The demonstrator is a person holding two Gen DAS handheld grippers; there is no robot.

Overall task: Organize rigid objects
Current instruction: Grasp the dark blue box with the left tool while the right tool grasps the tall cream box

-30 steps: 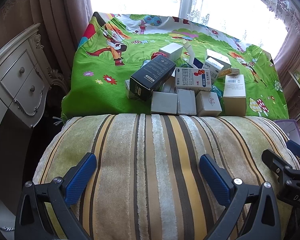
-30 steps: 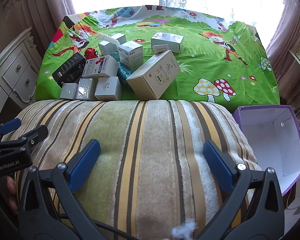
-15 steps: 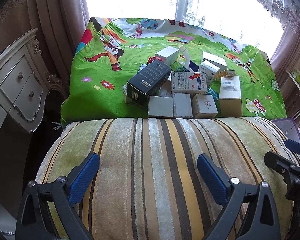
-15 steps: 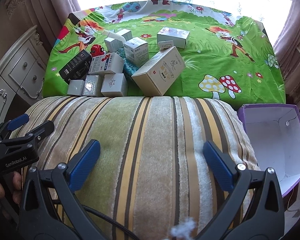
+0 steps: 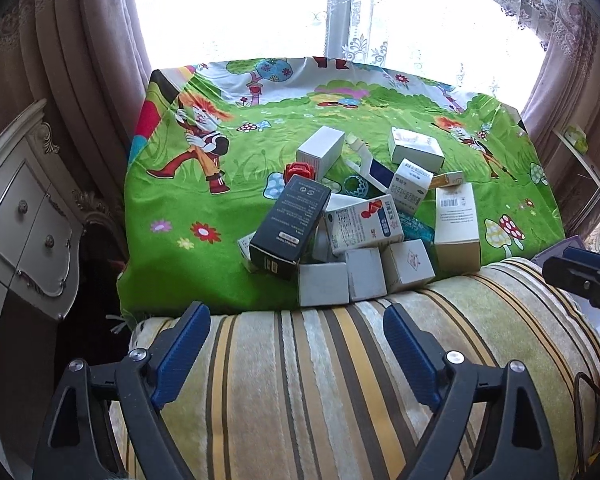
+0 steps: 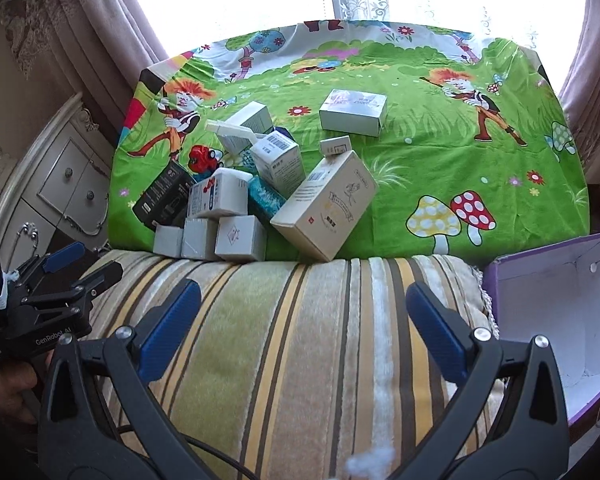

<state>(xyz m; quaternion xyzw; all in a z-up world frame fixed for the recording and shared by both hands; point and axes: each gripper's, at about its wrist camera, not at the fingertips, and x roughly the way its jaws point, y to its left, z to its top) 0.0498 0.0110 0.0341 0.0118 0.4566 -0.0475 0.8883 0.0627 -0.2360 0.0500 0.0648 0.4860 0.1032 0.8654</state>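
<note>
1. Left wrist view shows the left gripper [image 5: 296,344] above a striped cushion [image 5: 340,392], its jaws wide apart with nothing between them; they have just been closing a little, on no object.
2. Right wrist view shows the right gripper [image 6: 300,316] over the same cushion, jaws spread wide and empty.
3. The task's things, a heap of small boxes [image 5: 364,232], lie on the green cartoon cloth [image 5: 204,208] just beyond the cushion's far edge. A black box [image 5: 290,226] leans on the pile at its left; a large cream box [image 6: 326,210] leans at its right; three small grey-white boxes [image 6: 210,238] sit in a row touching the cushion.
4. An open purple bin [image 6: 556,312] with a white inside stands at the right of the cushion, near the right gripper. It looks empty as far as it is visible.
5. Judged from this, the sorting has not begun: every box is on the cloth, neither tool holds anything, and the step in hand is the approach to the pile.
6. The next move calls for reaching forward past the cushion and picking one loose box. The cream box looks the likeliest for the right gripper, being closest to the bin, though it may be wide for the jaws.
7. Leaning boxes may slide when a neighbour is lifted, so an outer one should go first.
</note>
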